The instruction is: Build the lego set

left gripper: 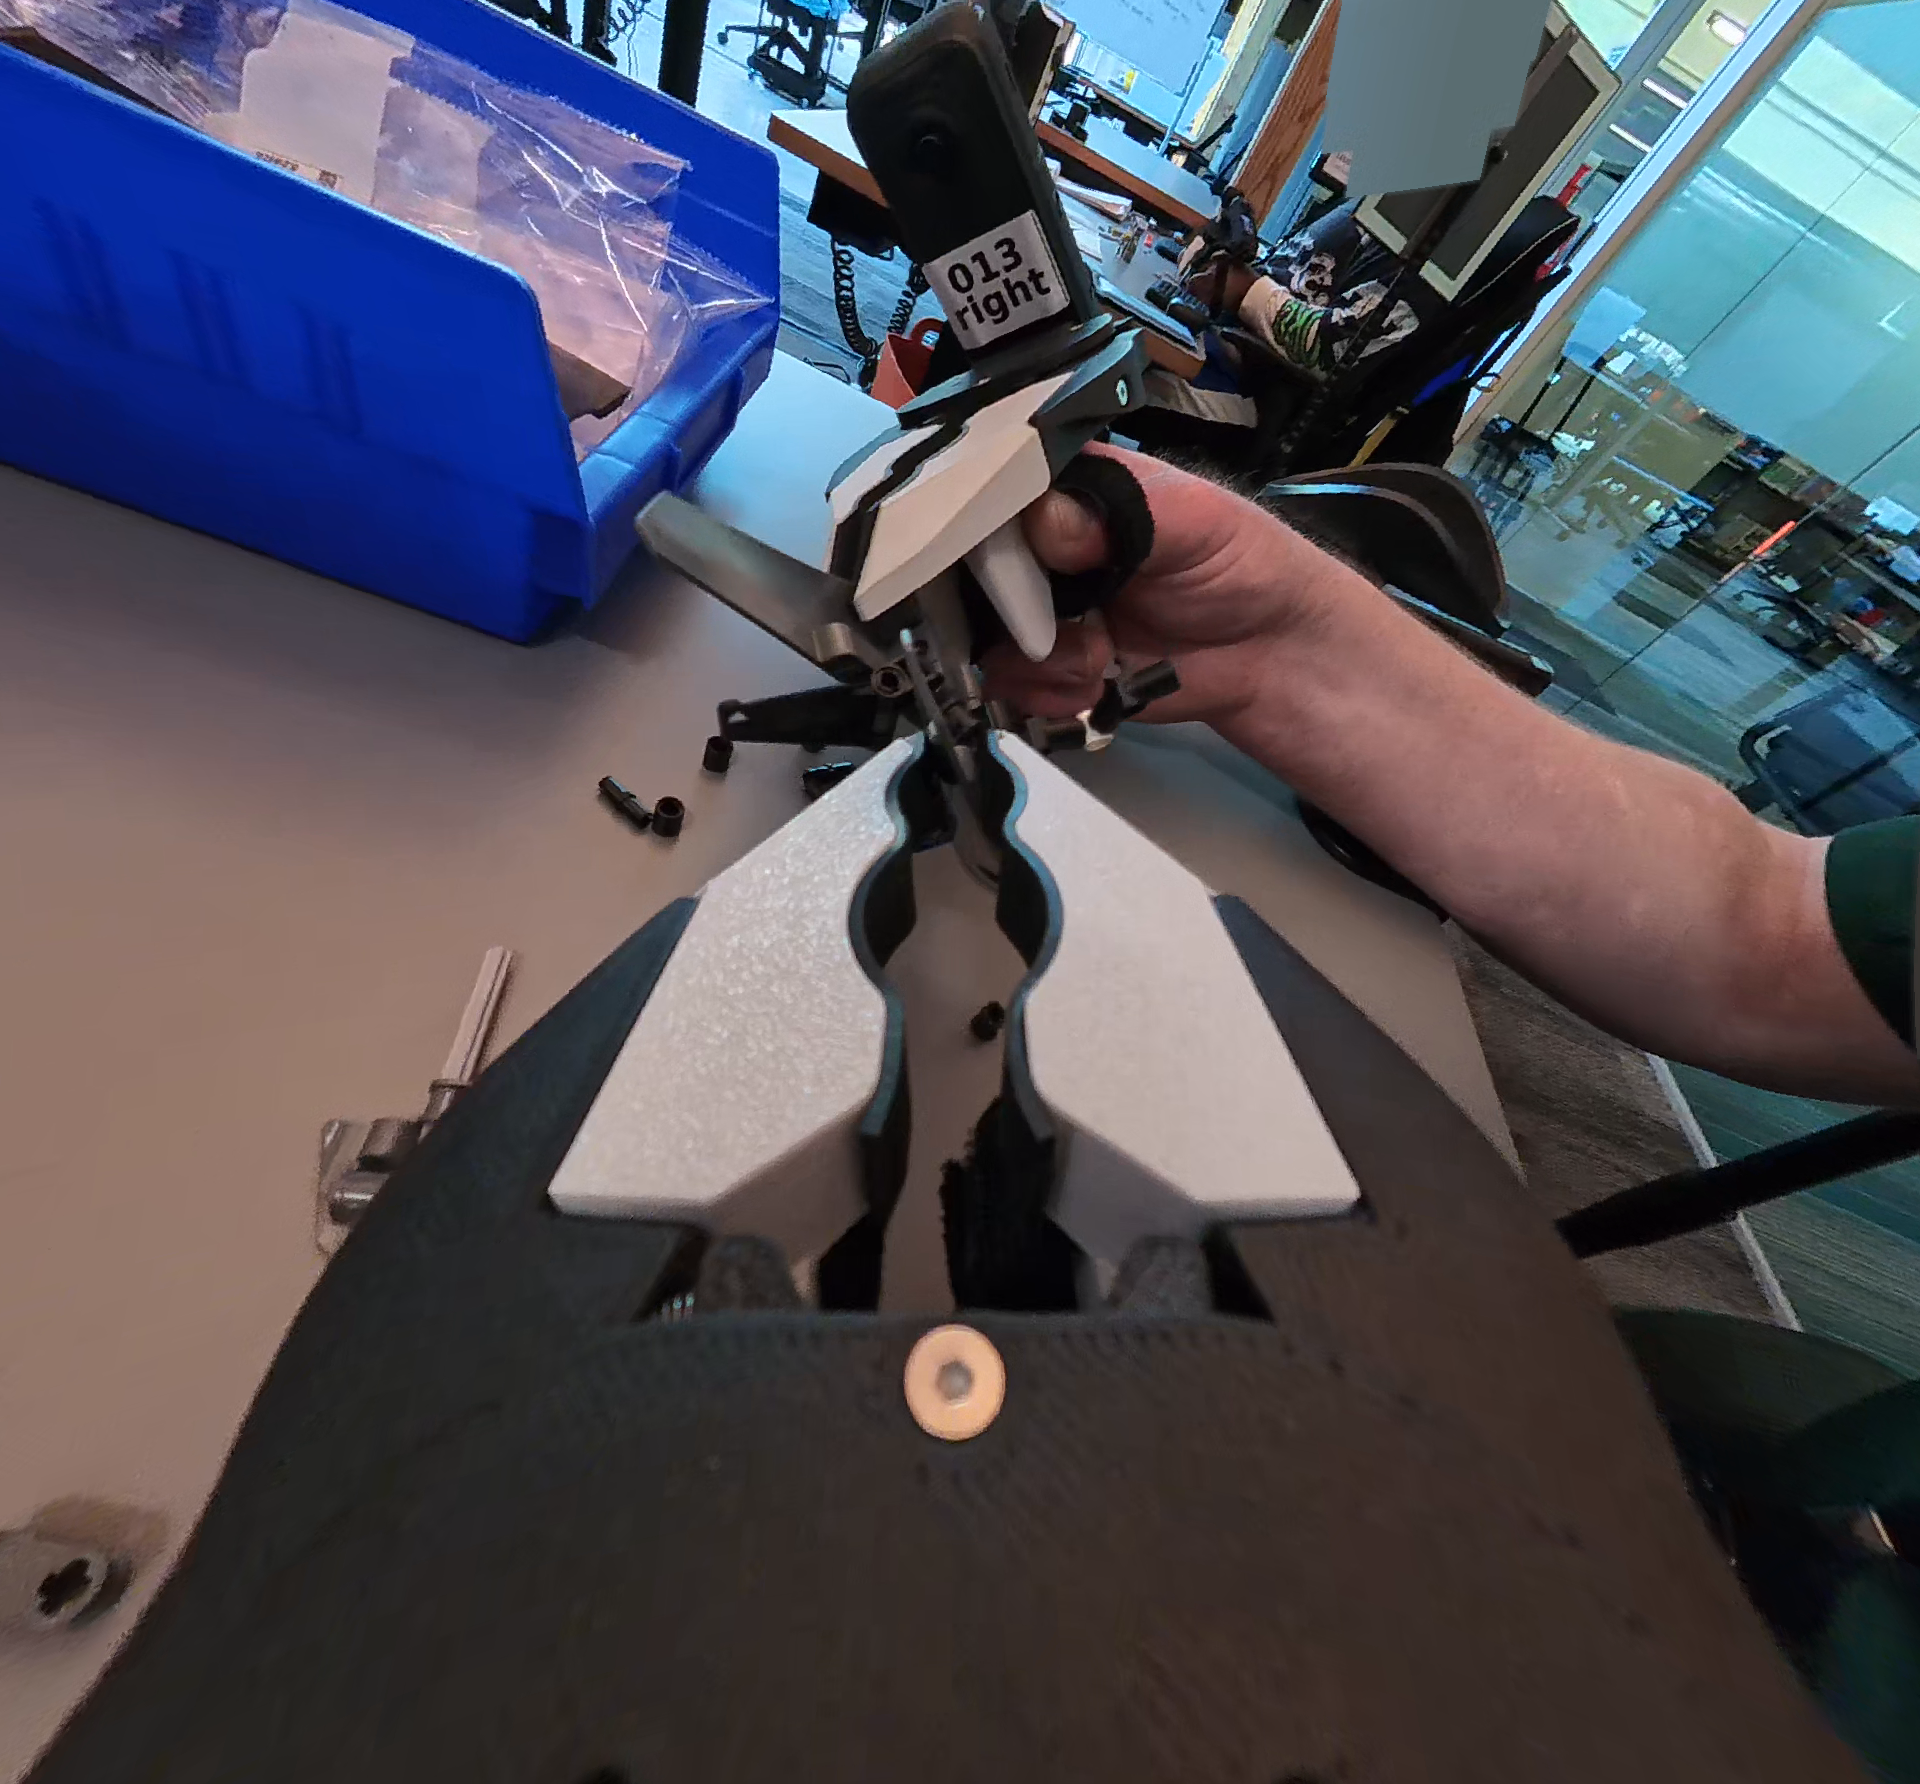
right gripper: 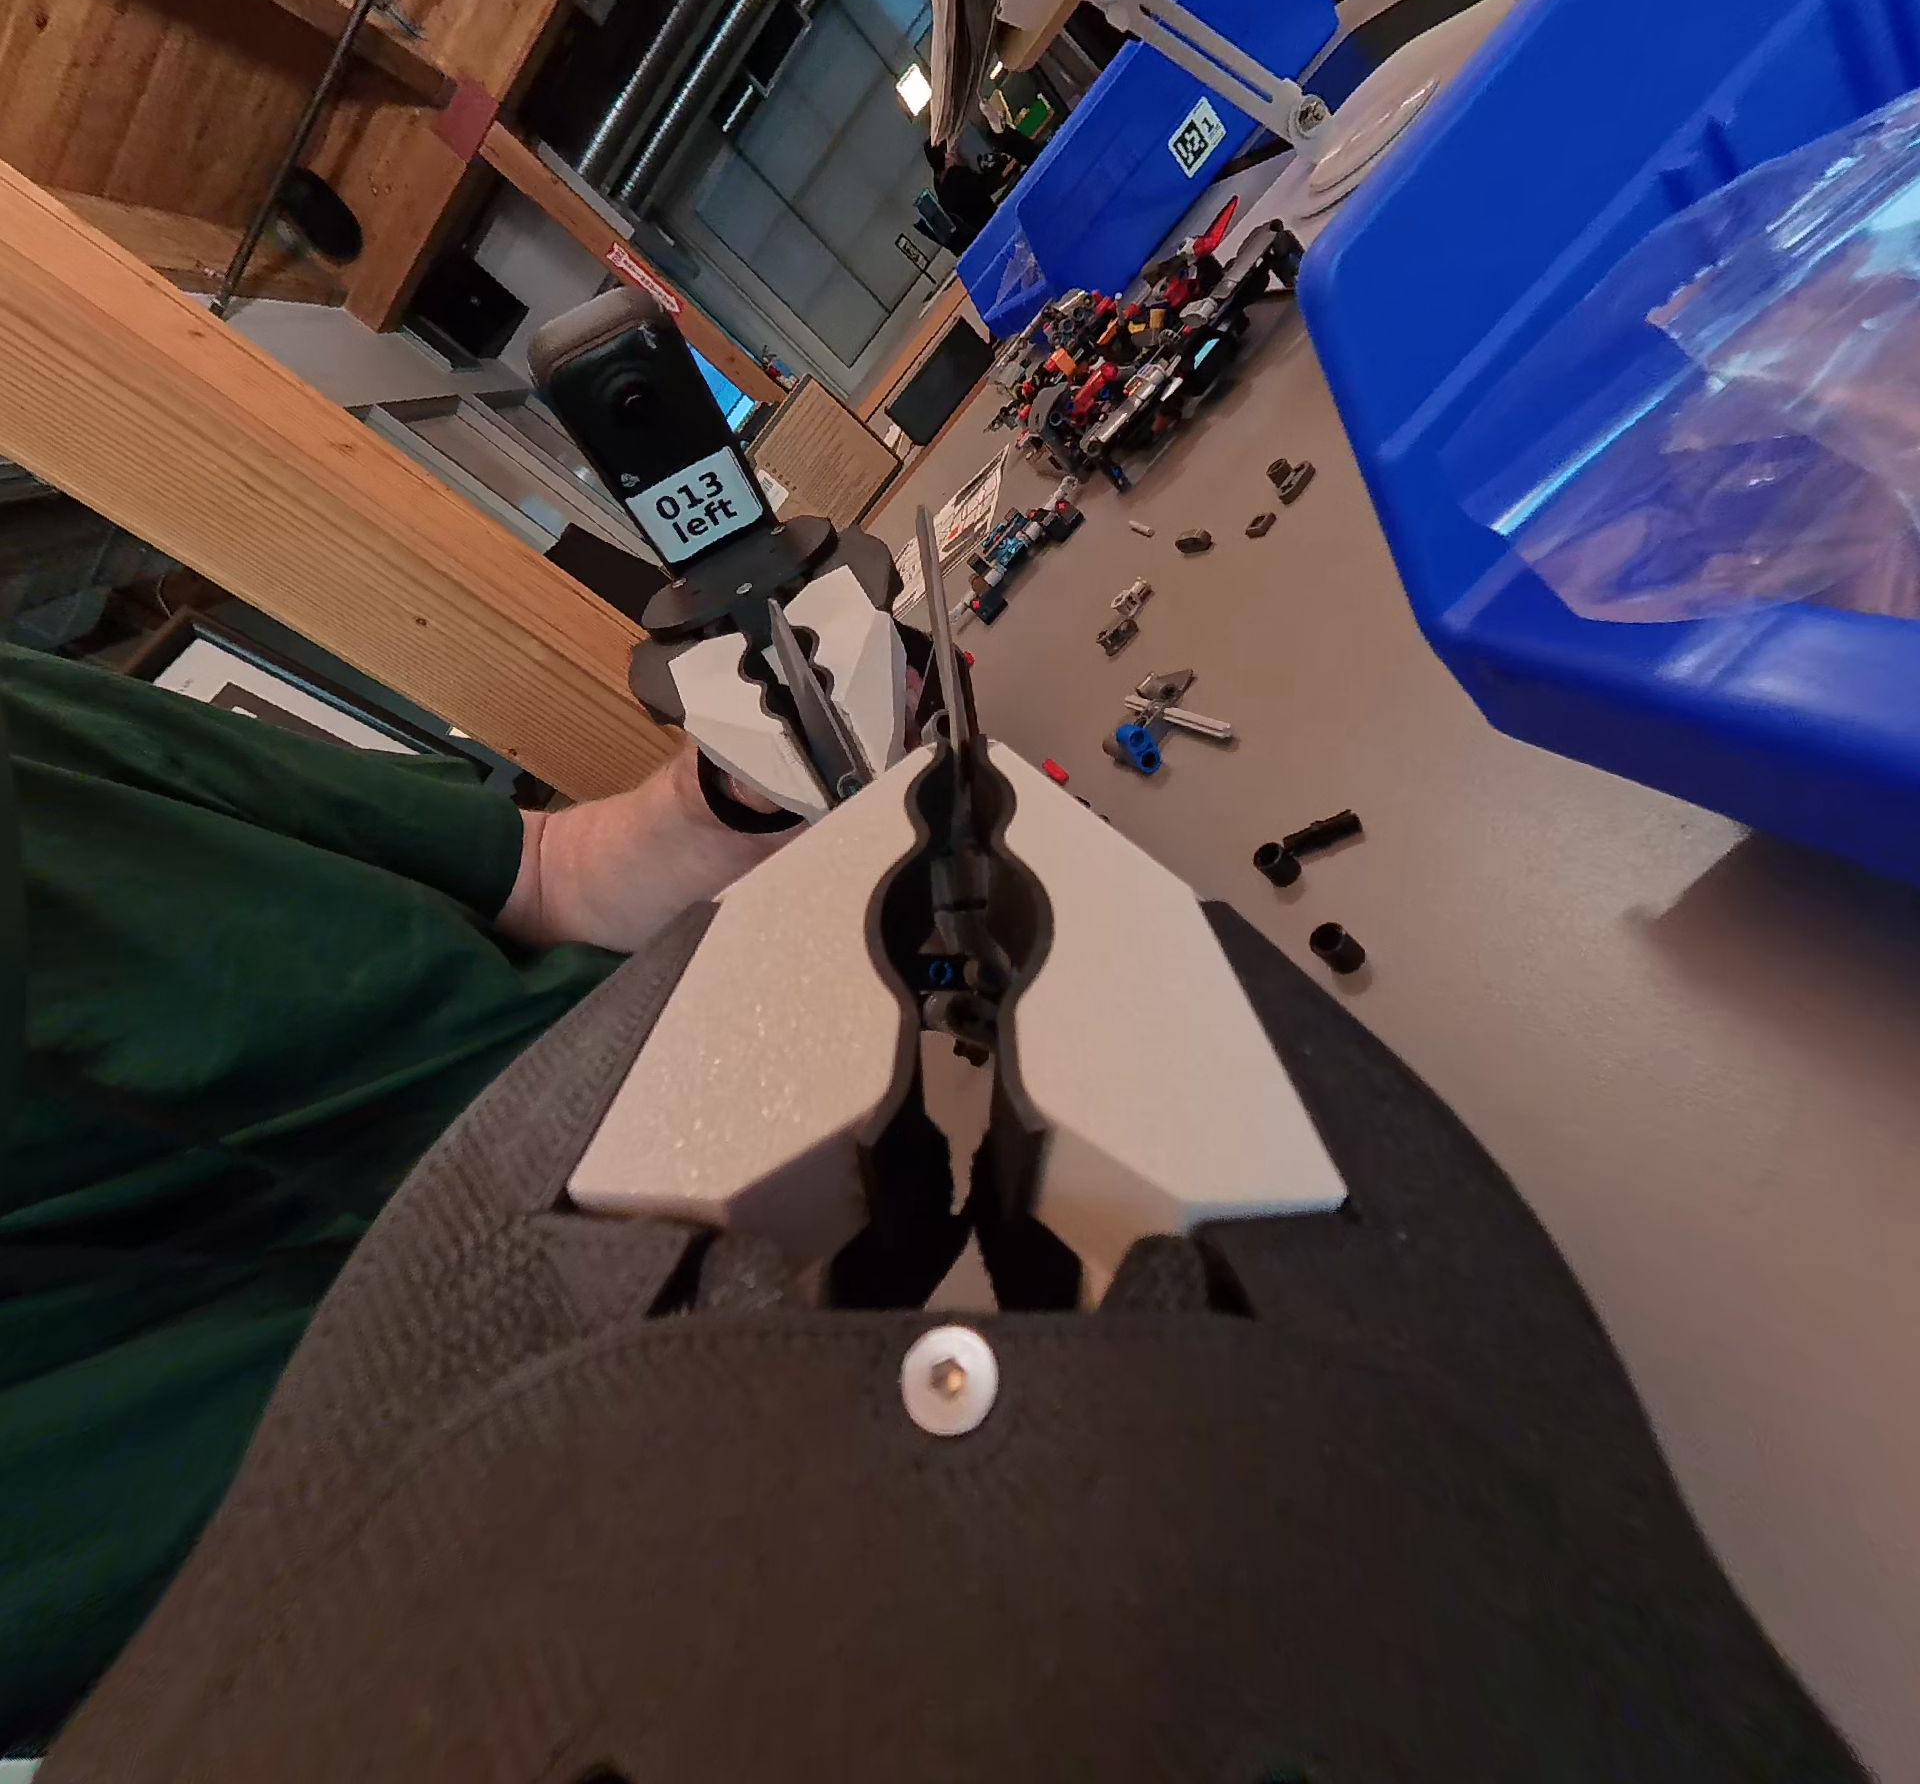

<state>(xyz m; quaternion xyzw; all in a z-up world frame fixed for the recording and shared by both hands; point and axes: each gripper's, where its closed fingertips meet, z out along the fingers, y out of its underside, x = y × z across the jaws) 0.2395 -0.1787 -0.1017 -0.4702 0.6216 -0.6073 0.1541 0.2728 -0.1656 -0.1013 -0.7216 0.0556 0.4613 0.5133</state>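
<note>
Both grippers are pinching the same little dark lego assembly [left gripper: 940,695] over the table [left gripper: 260,799]. Left gripper [left gripper: 961,763] and right gripper [right gripper: 961,768] are nearly closed on it, with loose black pins [right gripper: 1309,846] just beside.

Left gripper [left gripper: 954,778] and right gripper [right gripper: 961,778] meet tip to tip, both seemingly clamped, bare forearms converging.

Grippers: I count two, left gripper [left gripper: 961,778] and right gripper [right gripper: 961,768].
Blue bins: I see two, the near bin [right gripper: 1621,446] and the far bin [right gripper: 1132,124].
Small black connectors by the near bin: three, a long pin [right gripper: 1322,833] and two short sleeves [right gripper: 1276,861] [right gripper: 1337,945].
Part-built lego models: one model [right gripper: 1132,363].
</note>
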